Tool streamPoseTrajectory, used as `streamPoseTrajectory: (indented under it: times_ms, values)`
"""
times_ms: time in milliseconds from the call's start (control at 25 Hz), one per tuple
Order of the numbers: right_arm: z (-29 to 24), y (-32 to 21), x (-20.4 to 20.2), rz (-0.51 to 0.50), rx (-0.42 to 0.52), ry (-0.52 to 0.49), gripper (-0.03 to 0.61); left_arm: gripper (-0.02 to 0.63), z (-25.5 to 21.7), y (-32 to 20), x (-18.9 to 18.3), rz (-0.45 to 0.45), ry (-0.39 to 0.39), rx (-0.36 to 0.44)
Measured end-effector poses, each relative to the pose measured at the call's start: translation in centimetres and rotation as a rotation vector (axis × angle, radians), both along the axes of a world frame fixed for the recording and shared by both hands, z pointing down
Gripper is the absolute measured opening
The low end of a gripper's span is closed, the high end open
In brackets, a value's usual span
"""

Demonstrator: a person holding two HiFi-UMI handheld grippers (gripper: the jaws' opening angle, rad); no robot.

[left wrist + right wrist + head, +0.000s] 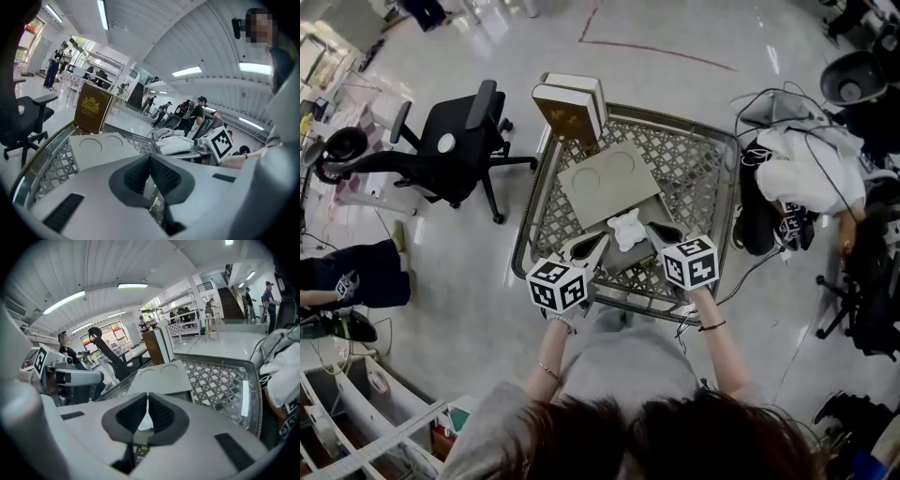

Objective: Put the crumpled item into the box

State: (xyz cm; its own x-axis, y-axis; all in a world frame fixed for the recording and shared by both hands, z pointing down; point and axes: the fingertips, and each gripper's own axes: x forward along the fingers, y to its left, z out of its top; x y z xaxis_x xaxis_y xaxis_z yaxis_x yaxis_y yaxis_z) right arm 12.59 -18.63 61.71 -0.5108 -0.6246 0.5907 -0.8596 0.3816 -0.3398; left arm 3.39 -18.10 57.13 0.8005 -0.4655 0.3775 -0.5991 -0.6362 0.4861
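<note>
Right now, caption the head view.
Left gripper shut, right gripper pinching the crumpled item by the box on a mesh table.

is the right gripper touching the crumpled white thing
Cannot tell. The right gripper view shows the right gripper with jaws almost together and white low between them; in the head view the crumpled item lies close by its tips, contact unclear.

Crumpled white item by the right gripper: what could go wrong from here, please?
1. The right gripper seems shut on only a small part of the crumpled item, so the item may slip out when lifted.
2. The grey box looks closed on top, so the item could roll off onto the lattice table.
</note>
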Motion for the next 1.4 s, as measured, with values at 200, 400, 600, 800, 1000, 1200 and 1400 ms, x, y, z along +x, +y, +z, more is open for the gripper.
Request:
streamPoseTrajectory:
  times_ms: [200,400,600,800,1000,1200,1400]
  values:
    - [-3.0,0.5,0.2,0.015,0.078,-0.016,0.025,0.017,-2.3,0.0,-0.1,-0.004,0.017,0.060]
    - [-6.1,0.7,0.5,0.033,0.156,-0.041,0.023,0.017,-4.8,0.1,0.0,-0.002,0.035,0.121]
    - [-9.0,1.1,0.7,0.032,0.231,-0.050,0.023,0.017,-7.3,0.5,0.1,0.001,0.052,0.185]
    - [-11.8,1.6,1.4,0.047,0.308,-0.059,0.021,0.017,-9.7,0.9,-0.3,-0.006,0.063,0.251]
    - [-14.9,1.9,2.5,0.084,0.395,-0.065,0.021,0.017,-11.8,0.8,-1.5,-0.048,0.056,0.321]
    - [-17.4,2.1,3.5,0.114,0.469,-0.062,0.021,0.017,-14.3,0.5,-2.9,-0.090,0.073,0.387]
    - [-19.5,2.5,4.6,0.150,0.522,-0.057,0.021,0.017,-16.9,0.2,-4.0,-0.118,0.091,0.449]
